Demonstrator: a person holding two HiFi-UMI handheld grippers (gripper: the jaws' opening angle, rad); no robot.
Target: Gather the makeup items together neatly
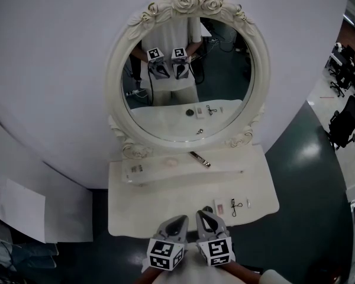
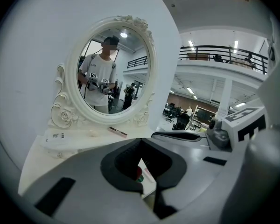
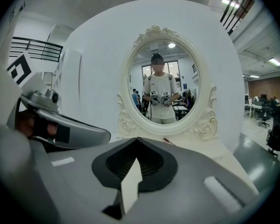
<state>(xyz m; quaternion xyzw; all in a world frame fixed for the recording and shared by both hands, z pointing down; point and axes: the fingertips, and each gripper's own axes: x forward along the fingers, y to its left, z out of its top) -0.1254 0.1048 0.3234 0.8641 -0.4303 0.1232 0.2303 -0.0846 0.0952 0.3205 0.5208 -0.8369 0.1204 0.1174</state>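
On the white vanity table [image 1: 136, 215], a small pink-and-white box [image 1: 219, 206], an eyelash curler [image 1: 235, 206] and a tiny pale item [image 1: 248, 203] lie at the front right. The raised shelf under the mirror holds a clear case [image 1: 133, 169], a pale round piece [image 1: 171, 163] and a brown tube [image 1: 199, 159]. My left gripper [image 1: 182, 219] and right gripper [image 1: 203, 215] hover side by side over the front edge, both shut and empty. In the left gripper view its jaws [image 2: 140, 141] meet, and a red and green bit shows through the gap below them. The right gripper [image 3: 136, 141] faces the mirror.
An oval mirror [image 1: 186, 70] in an ornate white frame stands at the back of the table and reflects me and both grippers. A curved white wall [image 1: 59, 70] rises behind it. Dark floor [image 1: 307, 176] lies to the right, where black office chairs [image 1: 346, 123] stand.
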